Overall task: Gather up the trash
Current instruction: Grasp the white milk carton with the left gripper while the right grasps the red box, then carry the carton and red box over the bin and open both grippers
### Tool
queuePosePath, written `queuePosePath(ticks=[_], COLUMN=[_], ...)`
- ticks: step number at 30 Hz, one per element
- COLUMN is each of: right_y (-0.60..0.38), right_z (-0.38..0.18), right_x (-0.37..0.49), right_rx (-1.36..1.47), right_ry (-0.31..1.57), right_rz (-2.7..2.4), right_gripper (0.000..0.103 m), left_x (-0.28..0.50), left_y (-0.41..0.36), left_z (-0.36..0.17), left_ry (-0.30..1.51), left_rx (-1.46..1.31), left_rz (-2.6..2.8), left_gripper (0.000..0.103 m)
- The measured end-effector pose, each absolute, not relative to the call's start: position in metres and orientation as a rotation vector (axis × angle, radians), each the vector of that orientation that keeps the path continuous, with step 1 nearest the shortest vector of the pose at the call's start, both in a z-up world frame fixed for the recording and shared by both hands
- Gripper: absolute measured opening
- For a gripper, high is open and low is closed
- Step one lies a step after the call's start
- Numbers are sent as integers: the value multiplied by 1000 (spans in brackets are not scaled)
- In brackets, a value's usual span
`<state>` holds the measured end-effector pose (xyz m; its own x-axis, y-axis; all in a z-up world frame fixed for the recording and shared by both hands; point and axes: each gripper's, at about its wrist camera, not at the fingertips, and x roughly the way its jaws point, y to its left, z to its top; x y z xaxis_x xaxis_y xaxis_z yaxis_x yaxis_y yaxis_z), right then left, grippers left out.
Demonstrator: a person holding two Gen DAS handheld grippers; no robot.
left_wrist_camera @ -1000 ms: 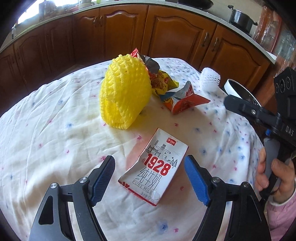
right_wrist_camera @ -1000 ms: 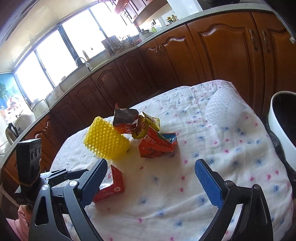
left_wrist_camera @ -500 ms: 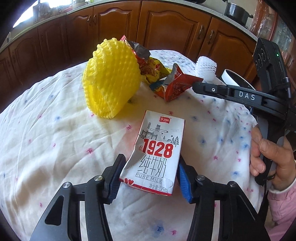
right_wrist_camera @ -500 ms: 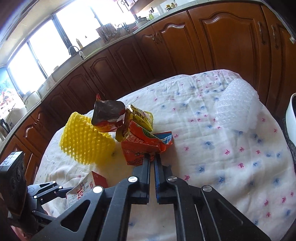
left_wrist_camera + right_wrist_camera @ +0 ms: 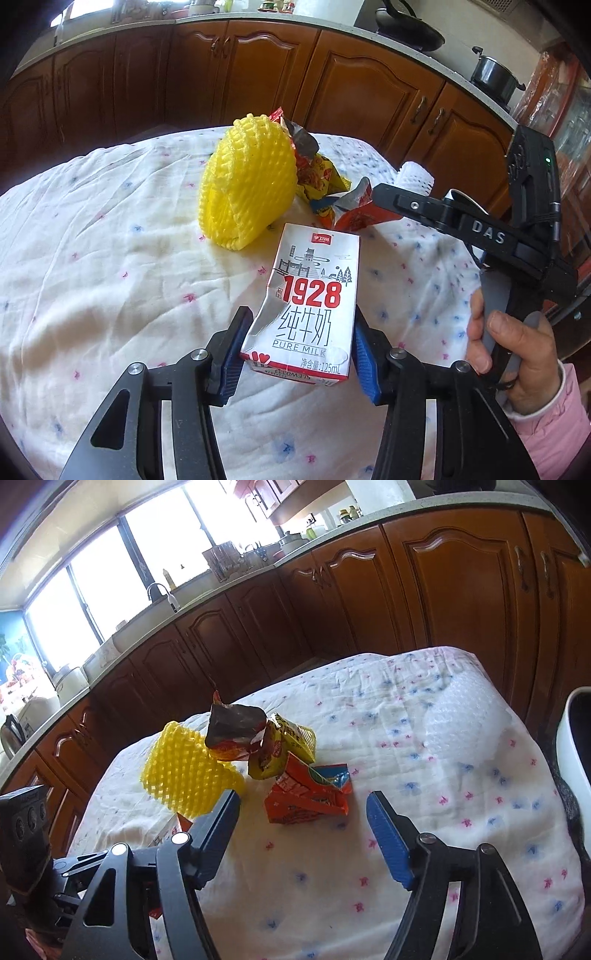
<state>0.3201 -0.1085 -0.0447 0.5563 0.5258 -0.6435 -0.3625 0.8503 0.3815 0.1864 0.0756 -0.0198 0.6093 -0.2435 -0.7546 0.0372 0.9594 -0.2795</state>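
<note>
While the milk carton (image 5: 308, 306) sits clamped by its lower end between the blue pads (image 5: 364, 360) of the left gripper (image 5: 297, 356), its top points away toward the rest of the trash. Carton is dented on its left edge, printed face up, above the cloth-covered table (image 5: 92, 277).

Right gripper (image 5: 303, 827): jaws opening, nothing between the pads. Orange snack wrapper (image 5: 308, 794) lies on the cloth just ahead of the gap, not touched.

Behind that wrapper: yellow snack bag (image 5: 284, 749) and a dark foil wrapper (image 5: 234, 731), bunched together. Yellow foam fruit net (image 5: 188, 775) lies to their left, just beside them; in the left view it stands just beyond the carton's top.

White foam net (image 5: 465, 723) lies apart, near the table's right edge. White bin (image 5: 570, 746) stands past that edge.

Person's hand (image 5: 513, 354), pink sleeve, holds the right gripper's handle.
</note>
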Motion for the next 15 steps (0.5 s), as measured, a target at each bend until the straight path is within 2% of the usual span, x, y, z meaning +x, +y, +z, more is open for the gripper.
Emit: queuePosePath(ticks=[4,5,6,8,9,10,15], right_y=[-90,-88,-88,-91,-95,-99,-127], right_z=[-56,-61,-64,-68,-67,-65,-55], right_x=[344,348,350,346,342,338,316], right_rx=[192,183,180,189,192,198,237], right_ry=[901,920,935,944,938,933,904], right_rz=[526,524,527,536,538,541,526], right_gripper=[71,67,54,51,39,32,24], left_x=[182,182,182,183,184,185,191], left_y=[76,76,75,73,72,69,49], left_z=[-17,-17,-17,-17,-17,-17,-13], left_ry=[900,900,901,903,905,906,900], left_rx=[-257,-259,-261,-265,-265,-265,-258], left_rz=[-160,-160,-161,-168,-172,-177,-217], left_gripper=[49,49,49,48,48,48,48])
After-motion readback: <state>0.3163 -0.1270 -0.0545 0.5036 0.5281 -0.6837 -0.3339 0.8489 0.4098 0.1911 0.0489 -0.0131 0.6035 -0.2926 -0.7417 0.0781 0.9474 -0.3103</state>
